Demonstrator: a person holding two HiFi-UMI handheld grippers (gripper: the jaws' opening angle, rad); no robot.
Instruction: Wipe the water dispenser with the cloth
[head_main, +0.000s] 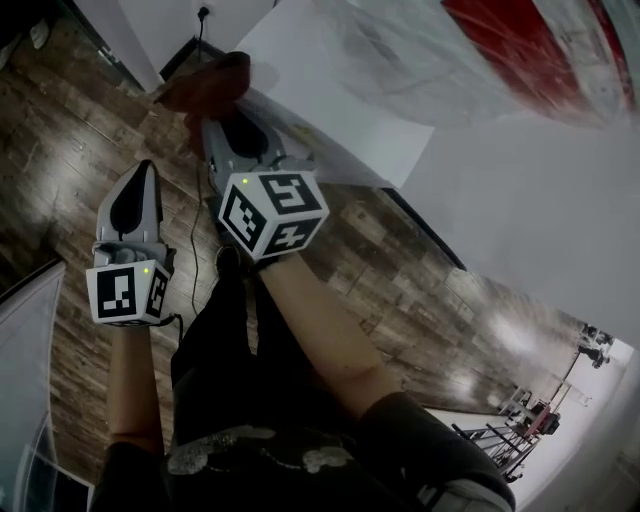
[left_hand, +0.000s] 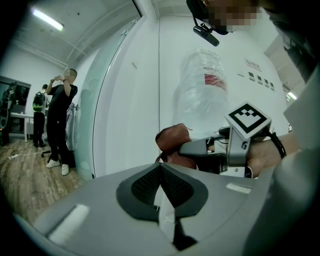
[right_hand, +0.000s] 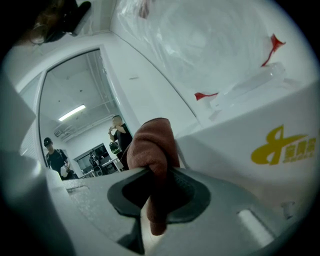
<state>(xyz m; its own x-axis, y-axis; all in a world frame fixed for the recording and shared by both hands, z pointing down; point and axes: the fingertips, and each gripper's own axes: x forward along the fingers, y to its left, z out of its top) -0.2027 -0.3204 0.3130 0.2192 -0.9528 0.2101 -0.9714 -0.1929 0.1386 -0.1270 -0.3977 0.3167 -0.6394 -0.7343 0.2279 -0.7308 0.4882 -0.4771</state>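
A: Closest to the lens, a dark sleeve (head_main: 420, 440) and a bare forearm (head_main: 320, 330) are seen, leading up to the right gripper (head_main: 222, 118) and its marker cube (head_main: 272, 212).

B: And a brown cloth (right_hand: 151, 145) is pinched there. The right jaws are clamped on a fold of it, and the bunched end is pushed out past the tips.

A: Where is that cloth being held?

B: At a corner of the white water dispenser (right_hand: 250, 135), on the side marked with a yellow logo (right_hand: 282, 150), and below the clear bottle (right_hand: 210, 45) seated on top. Whether the casing is actually touched cannot be told.

A: And the left gripper (head_main: 143, 178)?

B: It is held lower and to the left, apart from the dispenser, over the wooden floor (head_main: 400, 270). Its jaws are brought together, and nothing is gripped between them.

A: Two people (left_hand: 60, 115) are picked out far back in the room, standing.
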